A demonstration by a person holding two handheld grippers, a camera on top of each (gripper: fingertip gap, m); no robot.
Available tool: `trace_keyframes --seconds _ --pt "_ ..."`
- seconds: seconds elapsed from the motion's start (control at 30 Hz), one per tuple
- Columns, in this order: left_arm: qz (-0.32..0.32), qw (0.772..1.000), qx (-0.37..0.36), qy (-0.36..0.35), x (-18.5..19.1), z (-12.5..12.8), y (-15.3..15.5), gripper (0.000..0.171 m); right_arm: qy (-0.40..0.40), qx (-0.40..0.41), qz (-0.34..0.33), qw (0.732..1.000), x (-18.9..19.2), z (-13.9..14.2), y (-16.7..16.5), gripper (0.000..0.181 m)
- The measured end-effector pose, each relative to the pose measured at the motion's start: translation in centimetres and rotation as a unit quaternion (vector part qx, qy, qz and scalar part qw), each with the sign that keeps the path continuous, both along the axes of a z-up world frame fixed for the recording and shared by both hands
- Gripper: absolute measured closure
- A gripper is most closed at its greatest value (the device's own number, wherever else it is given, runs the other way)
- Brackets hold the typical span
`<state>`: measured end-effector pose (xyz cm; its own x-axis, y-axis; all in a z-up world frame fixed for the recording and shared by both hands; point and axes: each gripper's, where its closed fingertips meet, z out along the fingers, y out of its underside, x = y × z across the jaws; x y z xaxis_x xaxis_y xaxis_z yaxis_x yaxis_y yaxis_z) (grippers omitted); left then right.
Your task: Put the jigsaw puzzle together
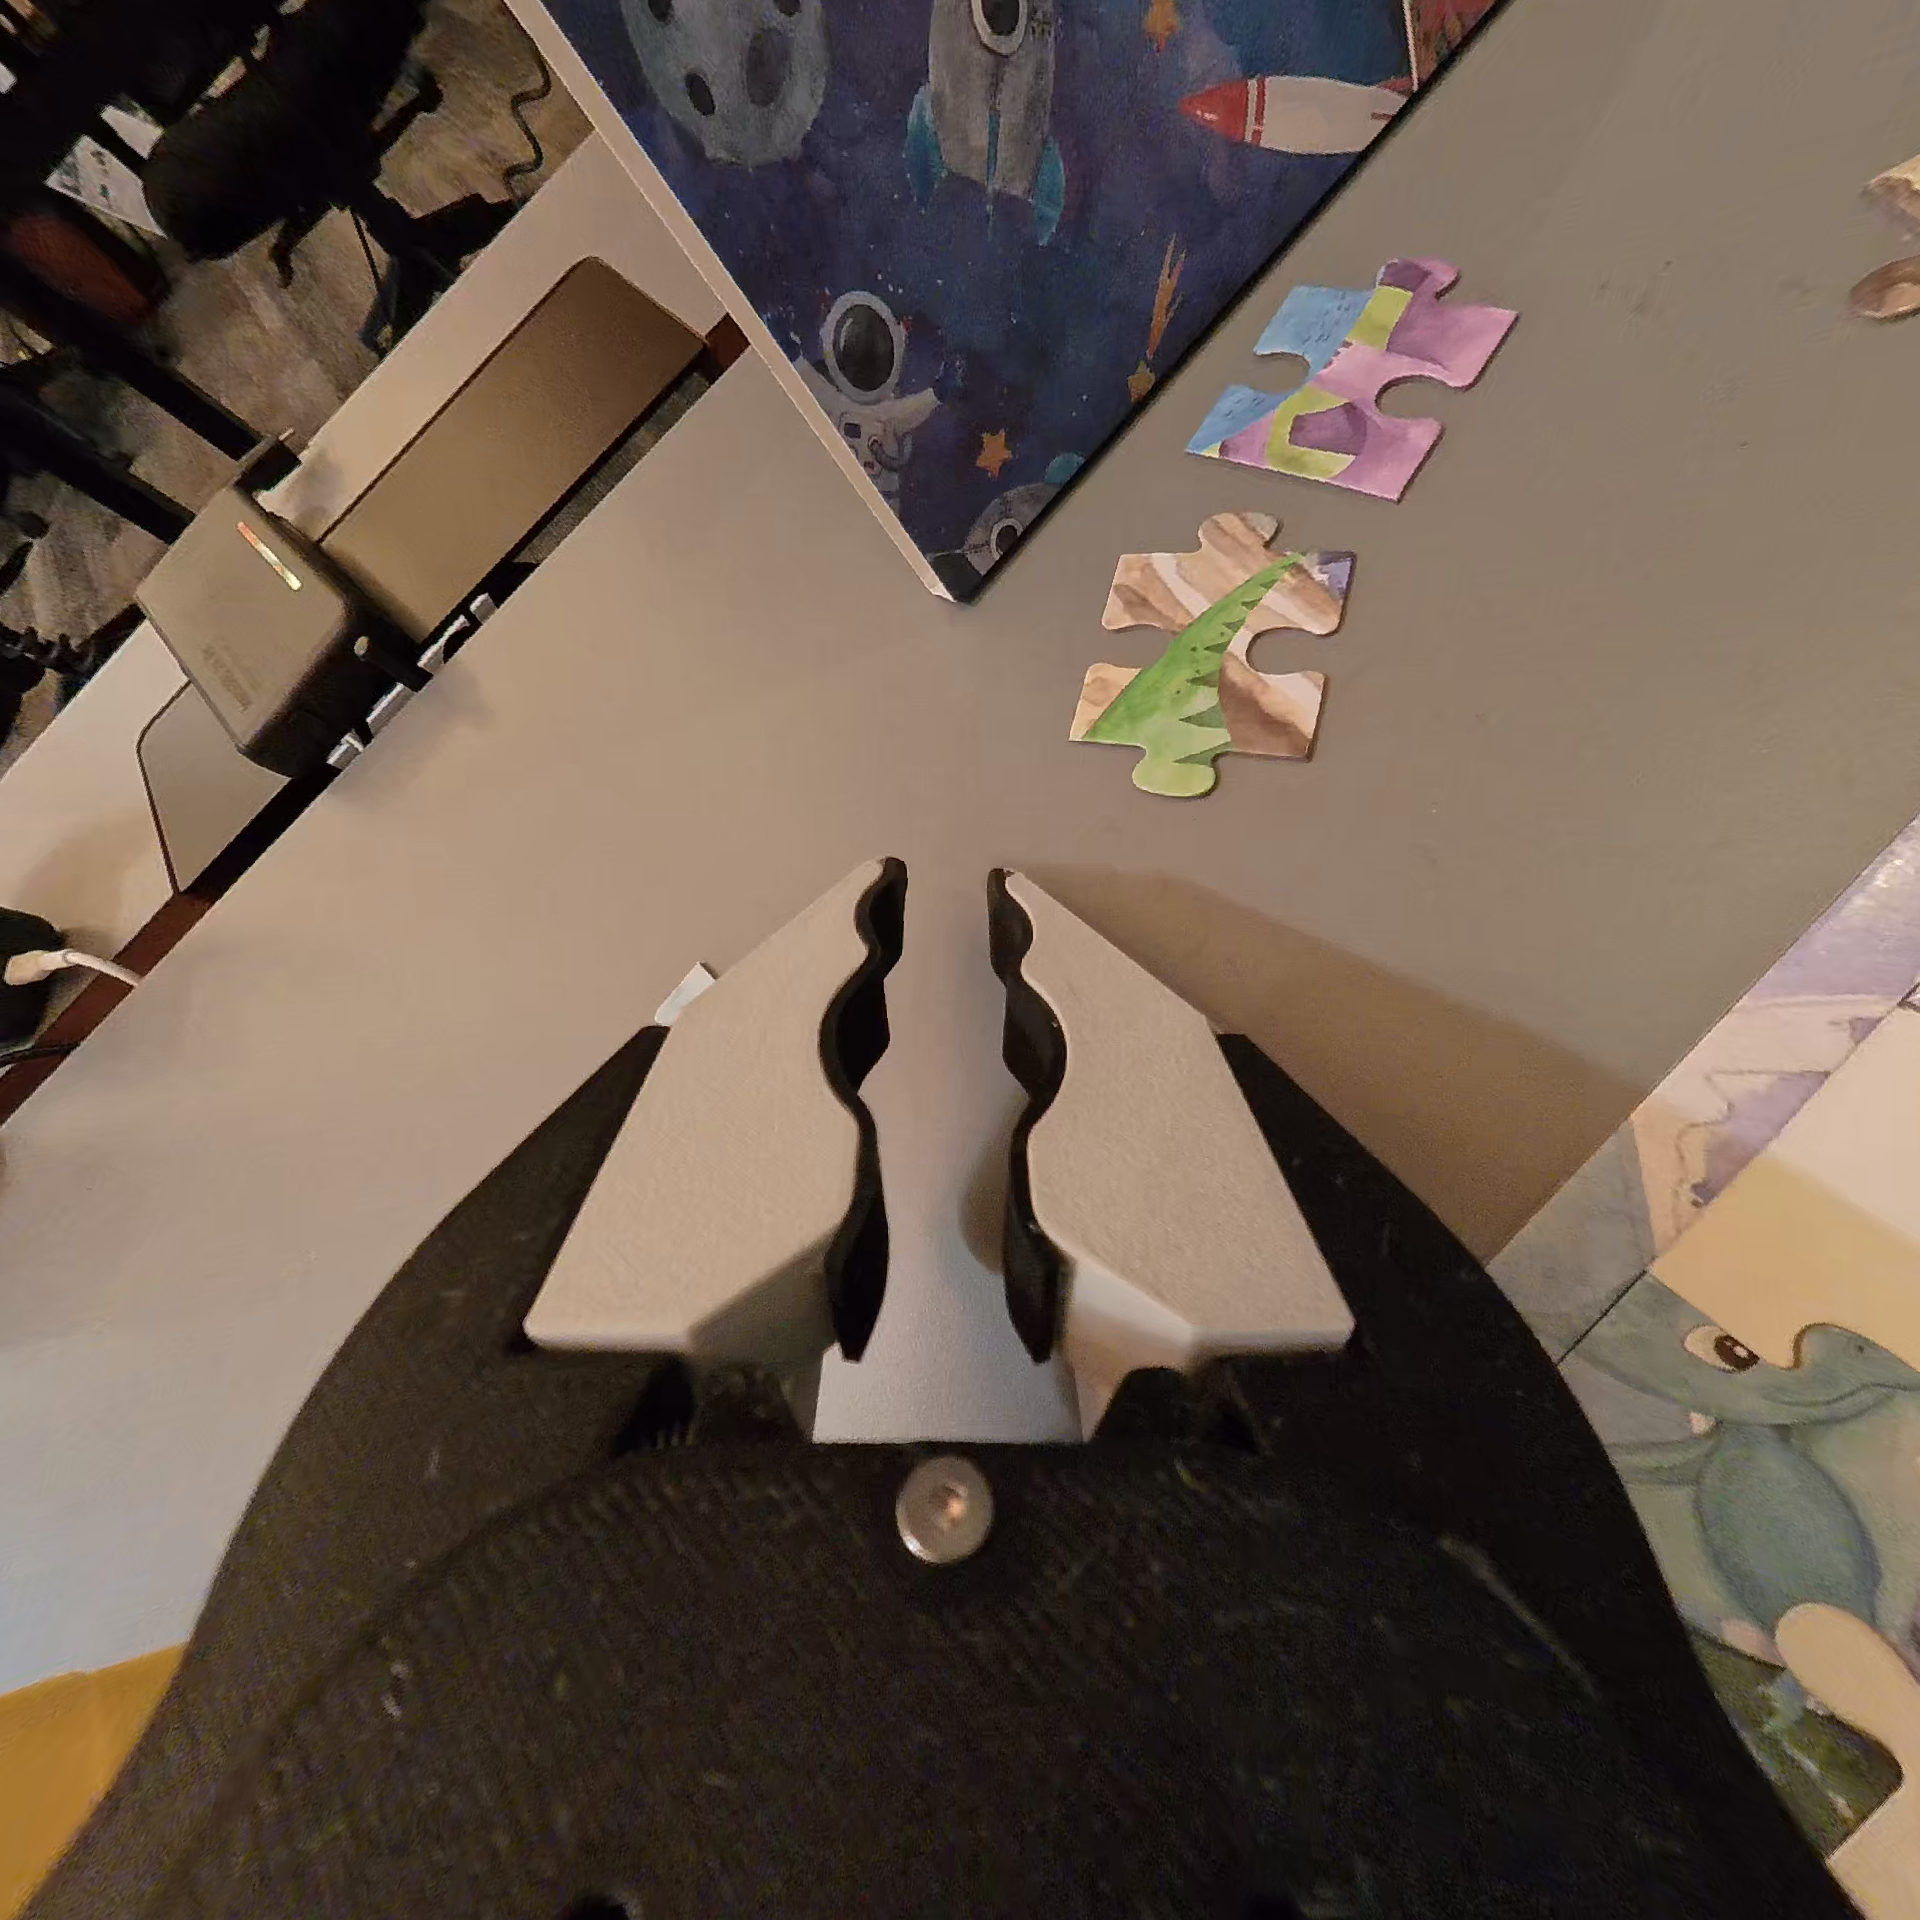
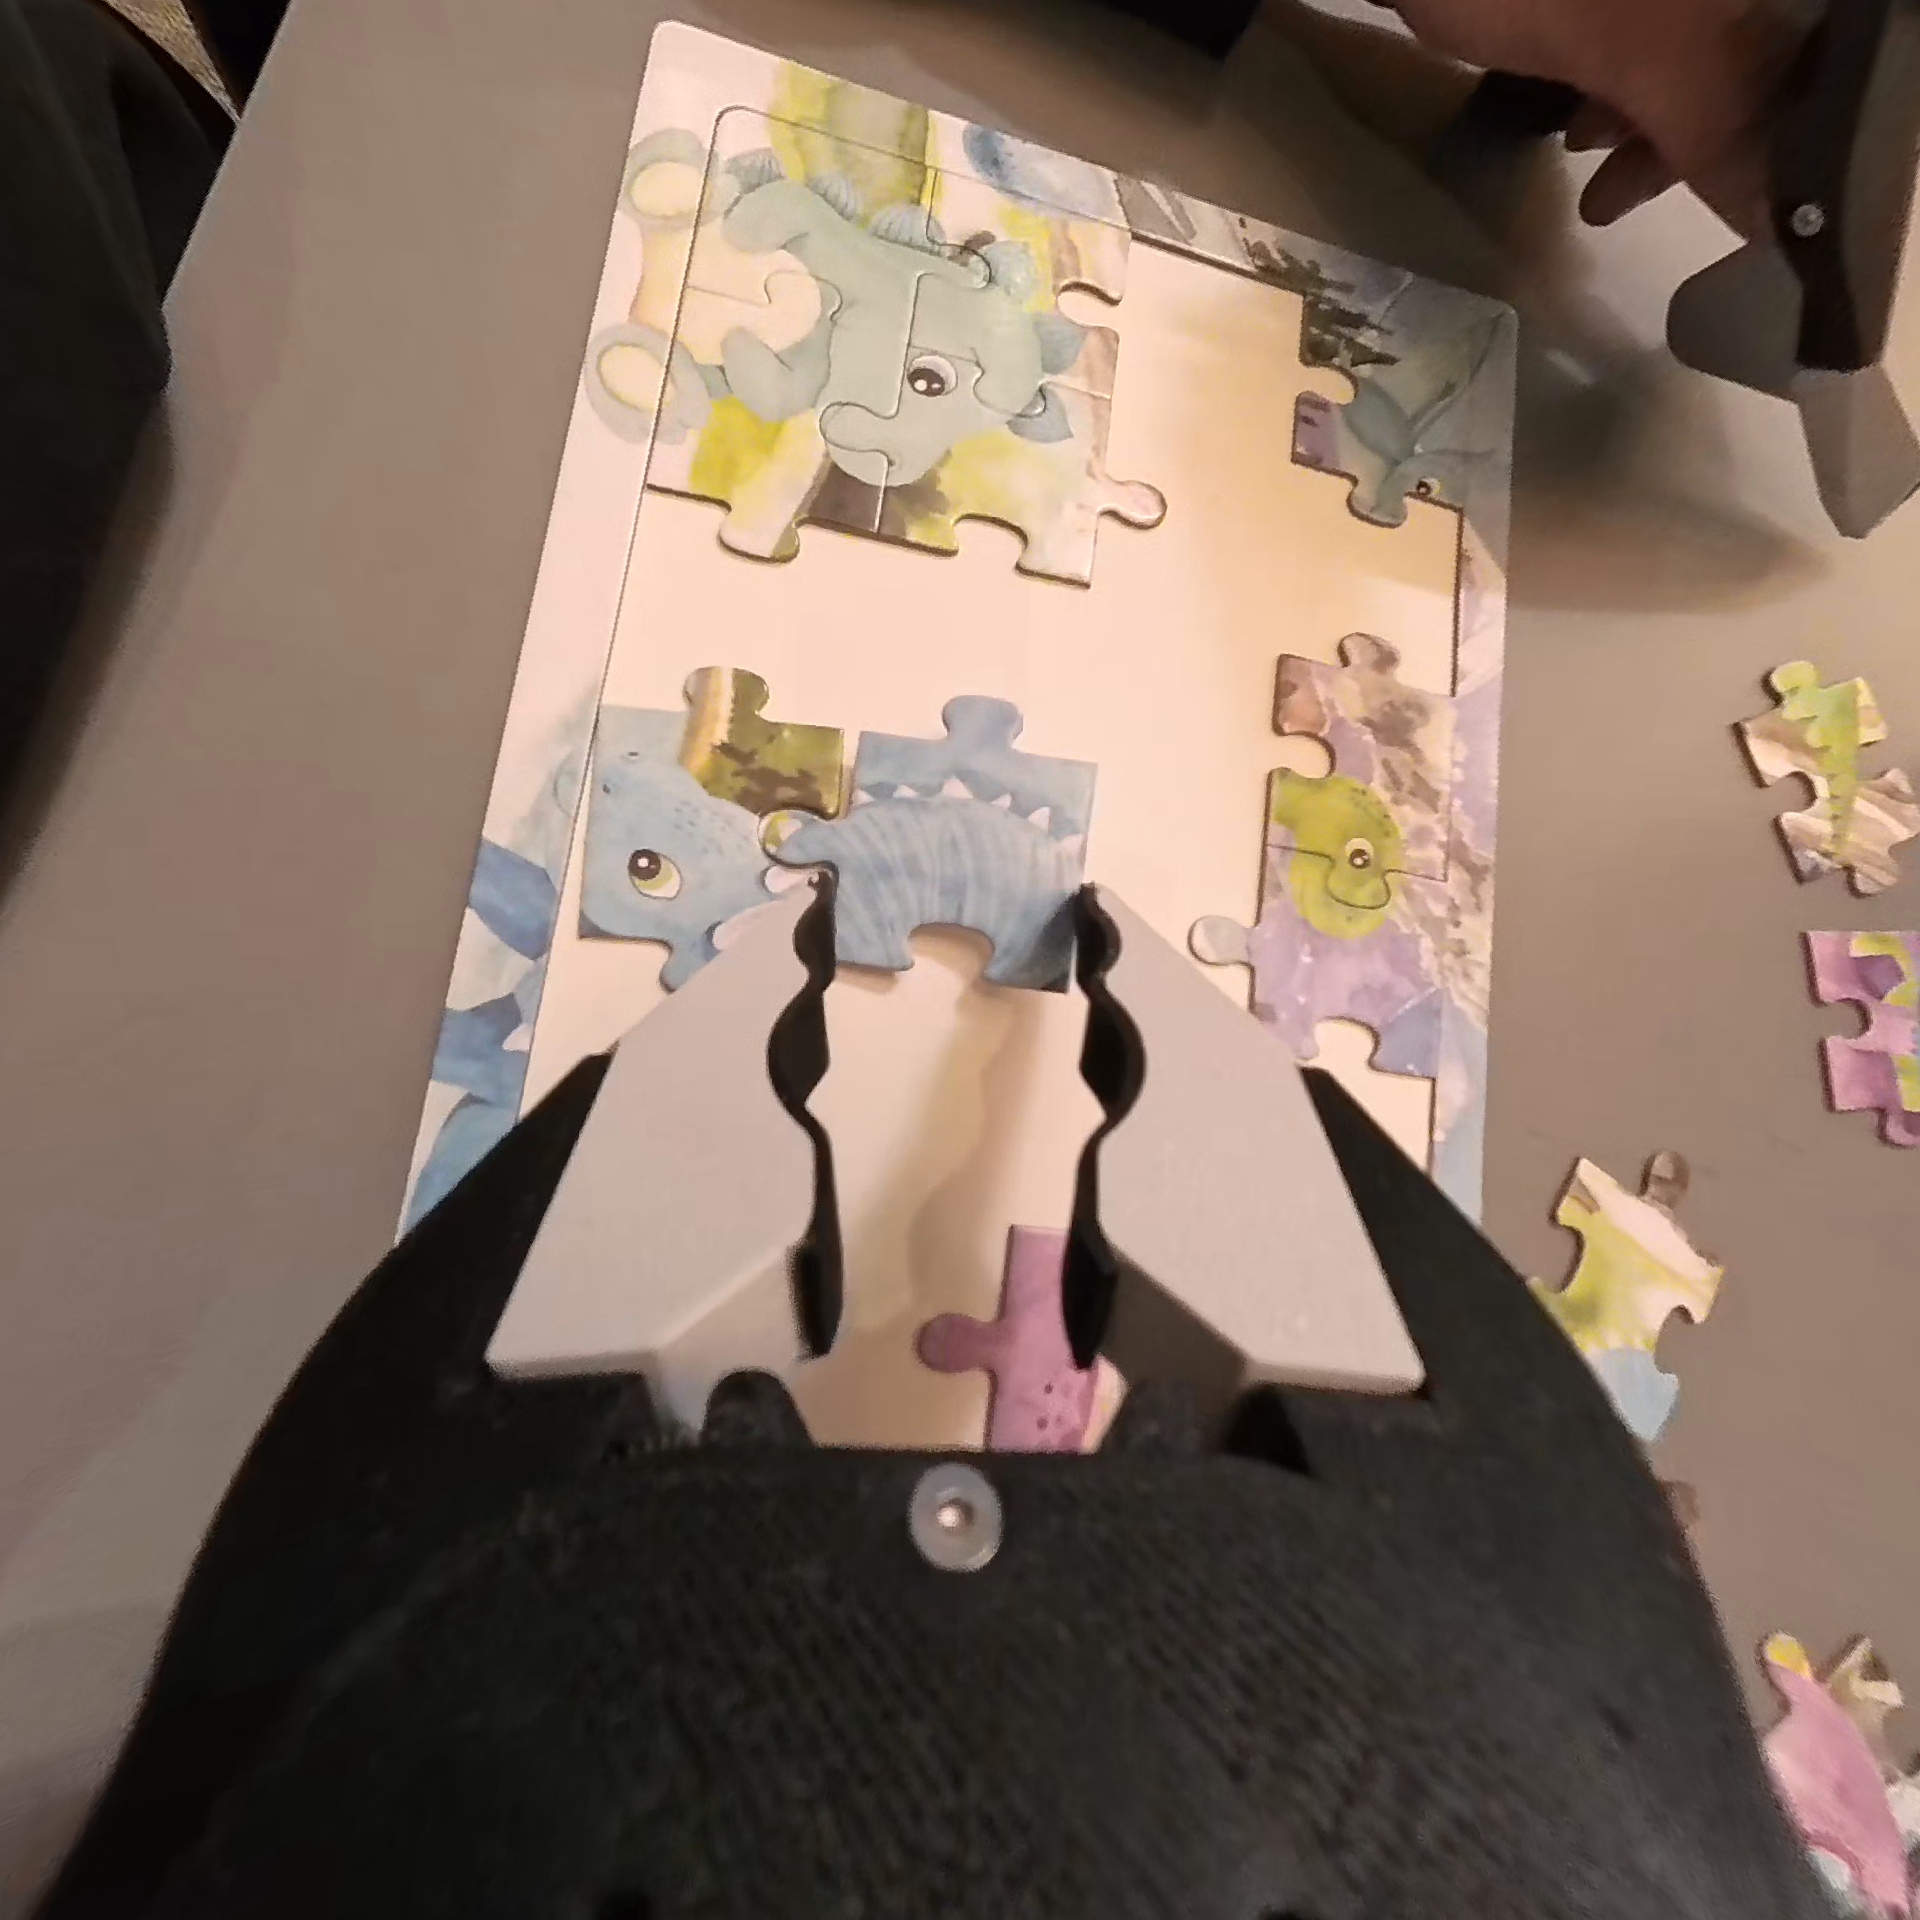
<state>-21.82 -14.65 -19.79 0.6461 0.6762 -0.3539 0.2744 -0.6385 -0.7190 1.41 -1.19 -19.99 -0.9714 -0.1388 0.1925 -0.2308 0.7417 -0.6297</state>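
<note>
The puzzle tray (image 2: 1091, 623) lies on the grey table, partly filled. A teal dinosaur group (image 2: 883, 343) fills its far left corner, and green and purple pieces (image 2: 1351, 852) sit on its right side. My right gripper (image 2: 951, 894) holds a blue dinosaur-body piece (image 2: 966, 862) by its side edges, low over the tray beside the blue head piece (image 2: 665, 831). My left gripper (image 1: 945, 878) hangs over bare table with a narrow gap, empty. Near it lie a brown-green piece (image 1: 1216, 655) and a purple-blue piece (image 1: 1351, 384).
Loose pieces lie right of the tray (image 2: 1829, 790), (image 2: 1621, 1268). A purple piece (image 2: 1029, 1340) sits in the tray under my right gripper. A space-themed board (image 1: 987, 260) lies beyond the left gripper. A grey device (image 1: 260, 644) stands at the table edge. A hand (image 2: 1558, 104) shows far right. Tip to tip, the grippers are about 25 centimeters apart. My left gripper's tips are some 25 centimeters from the grey device (image 1: 260, 644).
</note>
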Motion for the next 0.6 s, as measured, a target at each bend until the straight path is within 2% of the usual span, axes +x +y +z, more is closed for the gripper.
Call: trace_keyframes --seconds 0.43,0.5,0.6 --pt "-0.002 1.000 -0.005 -0.001 0.03 -0.13 0.04 0.157 0.000 0.001 -0.006 1.000 0.05 0.06 0.06 0.137" --pt "-0.002 1.000 -0.006 -0.001 0.04 -0.14 0.05 0.157 0.003 0.002 -0.008 1.000 -0.04 0.08 0.10 0.145" --pt "-0.002 1.000 -0.007 -0.001 0.03 -0.15 0.05 0.157 0.004 0.002 -0.009 1.000 -0.13 0.19 0.11 0.146"
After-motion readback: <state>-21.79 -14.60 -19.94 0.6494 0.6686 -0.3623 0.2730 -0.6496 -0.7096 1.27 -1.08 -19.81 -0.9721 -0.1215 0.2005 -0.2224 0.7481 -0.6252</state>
